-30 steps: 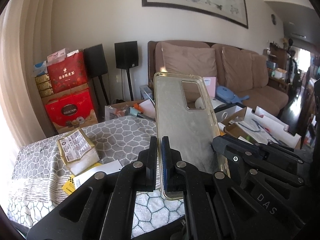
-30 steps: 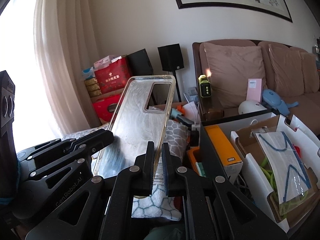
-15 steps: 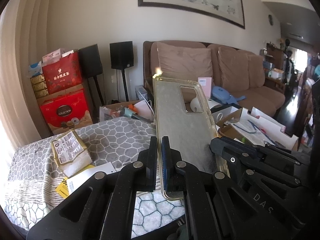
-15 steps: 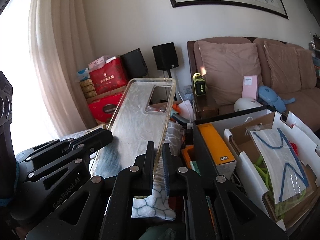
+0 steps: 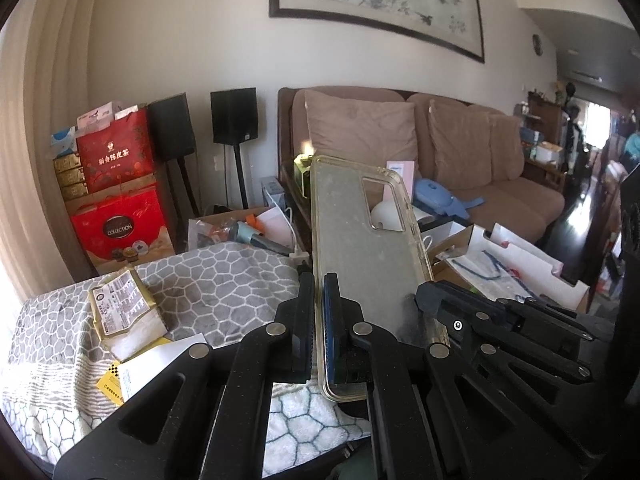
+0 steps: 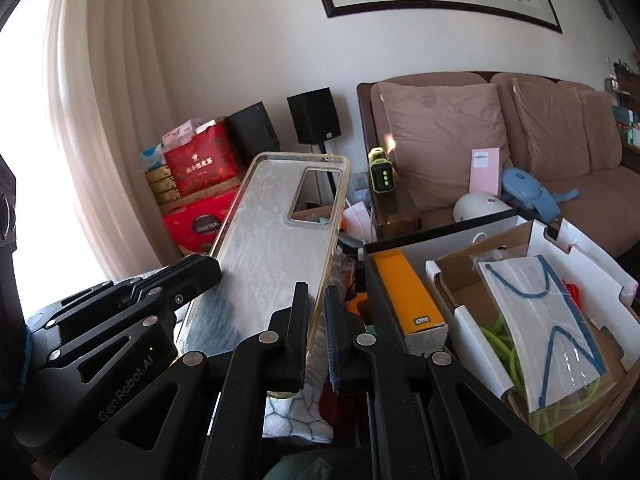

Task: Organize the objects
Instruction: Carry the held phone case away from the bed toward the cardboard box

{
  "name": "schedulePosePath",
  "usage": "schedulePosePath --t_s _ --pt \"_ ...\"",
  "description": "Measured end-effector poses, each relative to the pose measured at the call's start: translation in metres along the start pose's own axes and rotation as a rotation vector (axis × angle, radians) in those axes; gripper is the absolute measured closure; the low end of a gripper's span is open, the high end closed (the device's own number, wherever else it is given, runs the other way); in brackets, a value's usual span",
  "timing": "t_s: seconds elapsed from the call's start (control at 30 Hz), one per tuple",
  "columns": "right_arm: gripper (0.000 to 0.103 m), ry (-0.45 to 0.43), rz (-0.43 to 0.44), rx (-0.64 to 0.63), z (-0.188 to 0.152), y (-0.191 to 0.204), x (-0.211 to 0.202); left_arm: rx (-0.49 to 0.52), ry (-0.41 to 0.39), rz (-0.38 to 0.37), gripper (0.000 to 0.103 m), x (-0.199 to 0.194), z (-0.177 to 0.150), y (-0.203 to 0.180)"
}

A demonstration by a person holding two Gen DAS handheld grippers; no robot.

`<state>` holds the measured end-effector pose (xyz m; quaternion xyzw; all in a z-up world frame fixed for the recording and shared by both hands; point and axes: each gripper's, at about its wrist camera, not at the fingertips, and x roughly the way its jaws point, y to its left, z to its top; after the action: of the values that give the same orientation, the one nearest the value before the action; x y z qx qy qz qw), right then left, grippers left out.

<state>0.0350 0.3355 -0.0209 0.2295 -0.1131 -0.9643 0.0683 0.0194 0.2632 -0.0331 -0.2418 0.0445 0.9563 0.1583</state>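
Observation:
A clear phone case (image 5: pixel 360 256) with a yellowed rim and a camera cut-out is held upright in the air between both grippers. My left gripper (image 5: pixel 319 280) is shut on its left long edge, near the lower end. In the right wrist view the same phone case (image 6: pixel 272 240) leans left, and my right gripper (image 6: pixel 316 294) is shut on its right long edge. Each gripper also shows in the other's view: the right gripper's fingertips (image 5: pixel 430 300) and the left gripper's fingertips (image 6: pixel 206 272) sit against the case's lower part.
Below lies a grey honeycomb-patterned blanket (image 5: pixel 224 272) with a gold packet (image 5: pixel 120 312) and papers (image 5: pixel 136 372). To the right stand a black box (image 6: pixel 440 232) holding an orange carton (image 6: pixel 408 296) and a white cardboard box (image 6: pixel 592 264) with a bagged mask (image 6: pixel 548 328). A brown sofa (image 5: pixel 500 184) and red gift boxes (image 5: pixel 120 220) are behind.

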Motion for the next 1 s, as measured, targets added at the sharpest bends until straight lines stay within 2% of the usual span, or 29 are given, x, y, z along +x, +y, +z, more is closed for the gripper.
schedulePosePath --t_s 0.37,0.63,1.0 --pt "0.095 -0.007 0.004 0.039 0.005 -0.012 -0.005 -0.010 0.009 -0.028 0.099 0.004 0.003 -0.006" --pt "0.095 -0.008 0.011 0.067 0.006 -0.019 -0.007 -0.053 0.030 -0.052 0.099 0.008 0.008 -0.006" --pt "0.095 -0.007 0.013 0.083 0.008 -0.024 -0.008 -0.045 0.040 -0.061 0.099 0.011 0.007 -0.009"
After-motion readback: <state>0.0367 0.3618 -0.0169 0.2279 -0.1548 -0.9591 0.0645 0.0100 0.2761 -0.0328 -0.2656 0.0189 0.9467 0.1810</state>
